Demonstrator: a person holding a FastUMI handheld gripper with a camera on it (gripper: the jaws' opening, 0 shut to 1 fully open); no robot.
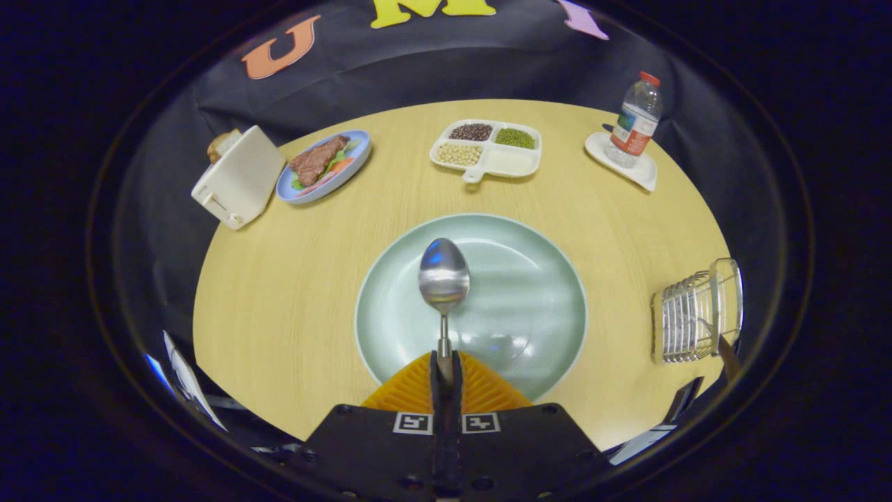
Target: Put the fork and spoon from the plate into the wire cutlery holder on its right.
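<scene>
The jaws of the gripper (446,373) are pressing together on the handle of the spoon (444,279), so the spoon is standing out straight ahead of them with its bowl facing up. The spoon is hanging over the green plate (529,314), which is lying just ahead of the jaws on the wooden surface (279,307). To the right of the jaws, near the rim of the surface, the wire cutlery holder (693,317) is standing, and something thin is leaning out of it; I cannot tell if it is the fork. Far beyond the jaws a divided tray (512,164) is holding beans and grains. To the far left a blue plate (355,157) with meat and a white toaster (240,181) are sitting. To the far right a water bottle (635,122) is standing on a small white dish (644,174).
</scene>
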